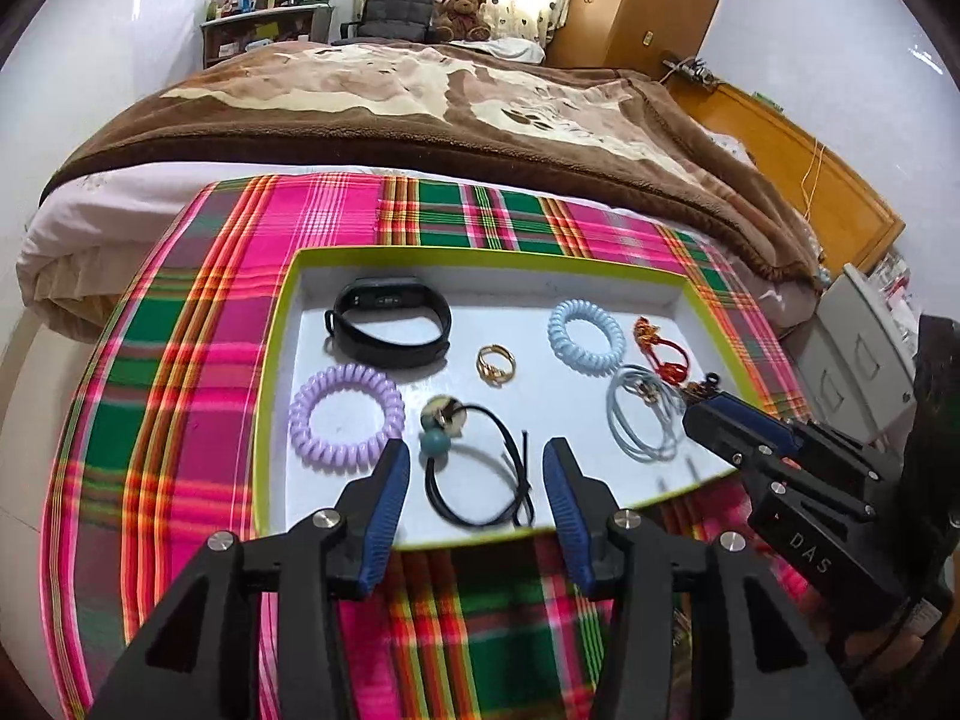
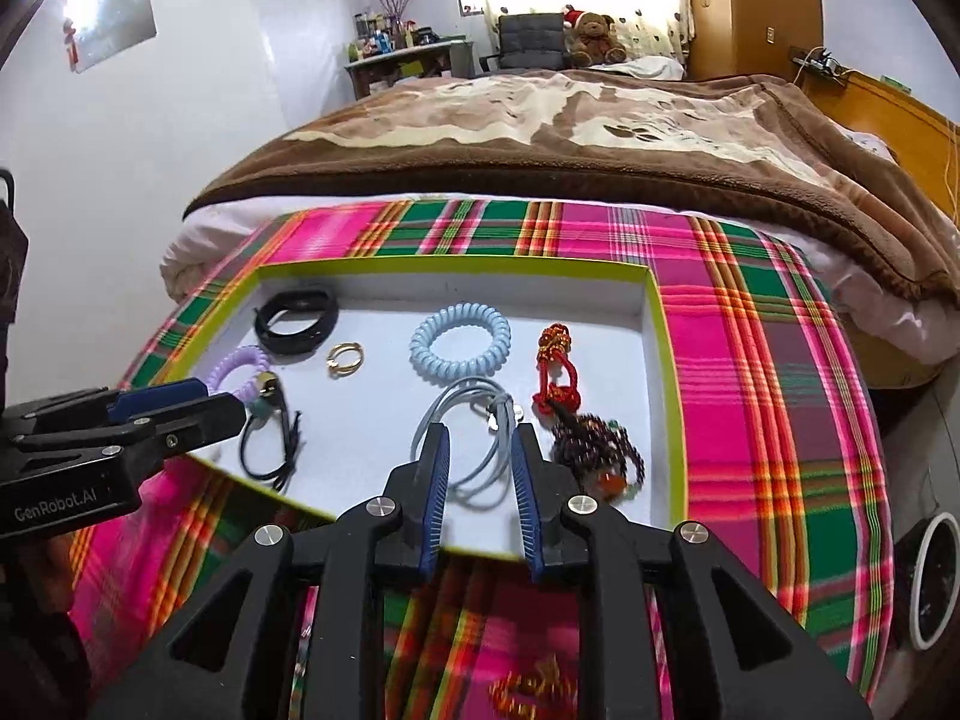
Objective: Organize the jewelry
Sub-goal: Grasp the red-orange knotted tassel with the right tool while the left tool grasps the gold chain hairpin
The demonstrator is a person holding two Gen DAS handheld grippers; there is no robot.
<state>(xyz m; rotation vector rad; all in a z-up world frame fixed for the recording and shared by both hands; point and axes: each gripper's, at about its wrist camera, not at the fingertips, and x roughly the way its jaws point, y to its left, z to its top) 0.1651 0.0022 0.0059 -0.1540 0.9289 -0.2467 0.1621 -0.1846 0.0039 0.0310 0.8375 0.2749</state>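
Note:
A white tray with a lime rim (image 1: pixel 277 324) (image 2: pixel 655 324) lies on a plaid cloth. In it are a black fitness band (image 1: pixel 390 324), a purple coil tie (image 1: pixel 345 420), a gold ring (image 1: pixel 495 365), a blue coil tie (image 1: pixel 587 336), a red knotted cord (image 2: pixel 555 369), grey elastic loops (image 2: pixel 474 456), a black hair tie with a teal bead (image 1: pixel 474 480) and a dark bead bracelet (image 2: pixel 597 450). My left gripper (image 1: pixel 477 462) is open and empty over the black hair tie. My right gripper (image 2: pixel 477 450) is open and empty over the grey loops.
The plaid cloth (image 1: pixel 180 360) covers the foot of a bed with a brown blanket (image 1: pixel 420 96). A gold and red ornament (image 2: pixel 531 690) lies on the cloth near the front edge. A white cabinet (image 1: pixel 864 354) stands to the right.

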